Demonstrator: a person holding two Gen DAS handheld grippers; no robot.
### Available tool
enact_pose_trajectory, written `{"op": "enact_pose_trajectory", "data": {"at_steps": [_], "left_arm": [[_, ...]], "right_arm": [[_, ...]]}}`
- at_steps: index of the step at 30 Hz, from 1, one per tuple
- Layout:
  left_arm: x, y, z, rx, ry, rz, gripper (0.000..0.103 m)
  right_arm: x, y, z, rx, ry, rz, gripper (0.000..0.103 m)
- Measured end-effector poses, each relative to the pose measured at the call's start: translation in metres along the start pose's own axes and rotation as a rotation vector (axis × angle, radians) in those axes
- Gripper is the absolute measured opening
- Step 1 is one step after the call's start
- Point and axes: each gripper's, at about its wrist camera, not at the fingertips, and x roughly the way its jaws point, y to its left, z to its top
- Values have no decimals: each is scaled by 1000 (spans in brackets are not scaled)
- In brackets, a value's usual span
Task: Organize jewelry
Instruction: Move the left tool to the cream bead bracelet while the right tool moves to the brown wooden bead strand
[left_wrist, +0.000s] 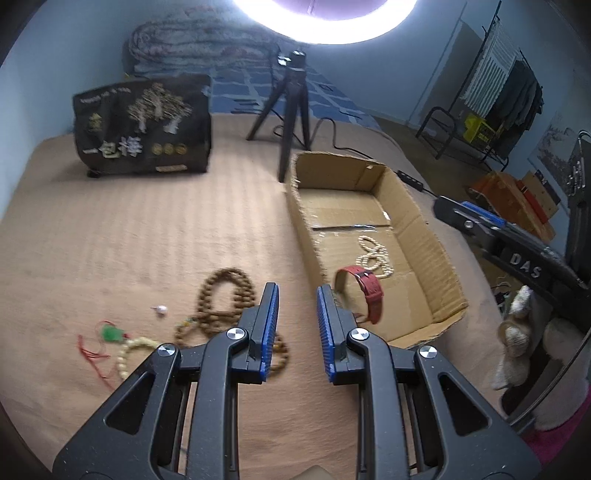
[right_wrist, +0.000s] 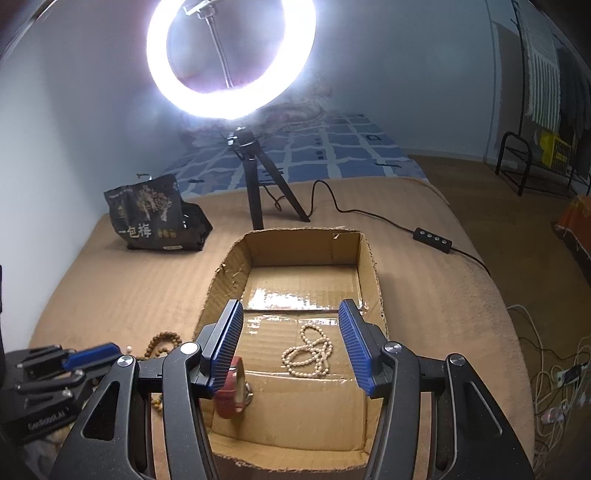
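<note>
**Watch and pale beads in the box, both grippers empty**

Left wrist view: the left gripper (left_wrist: 297, 291) has its jaws slightly apart on nothing; brown beads (left_wrist: 221, 295) lie on the blanket (left_wrist: 147, 236) just left of them; the cardboard box (left_wrist: 417, 206) to their right holds a red watch (left_wrist: 365, 295) and a cream bead string (left_wrist: 375, 256).

Right wrist view: the right gripper (right_wrist: 291, 314) has its jaws apart and empty above the box (right_wrist: 373, 266); the cream string (right_wrist: 310, 354) shows between them; the watch (right_wrist: 234, 391) lies by the left jaw.

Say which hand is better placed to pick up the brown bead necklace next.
Left, probably. The left tongs are open and empty, right beside the brown bead necklace on the blanket. The right tongs hang over the cardboard box.
</note>
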Motion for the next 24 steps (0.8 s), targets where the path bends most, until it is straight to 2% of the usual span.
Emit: {"op": "enact_pose_trajectory", "data": {"at_steps": [2, 3, 4, 6, 12, 18, 24], "left_arm": [[-7, 9, 0, 3, -19, 19, 20], [-11, 14, 1, 0, -27, 30, 25], [-15, 21, 1, -8, -35, 37, 36], [-21, 36, 1, -27, -44, 45, 40], [-36, 78, -1, -80, -47, 81, 40], [-51, 113, -5, -129, -51, 99, 40], [-53, 142, -14, -152, -23, 122, 40]], "right_arm": [[-4, 4, 0, -4, -5, 2, 53], [-5, 6, 0, -6, -8, 6, 53], [-7, 9, 0, -9, -9, 12, 53], [-9, 16, 0, -19, -11, 29, 53], [-10, 55, -5, -101, 20, 101, 53], [2, 95, -14, -143, 106, 201, 56], [20, 122, -20, -172, 177, 219, 56]]}}
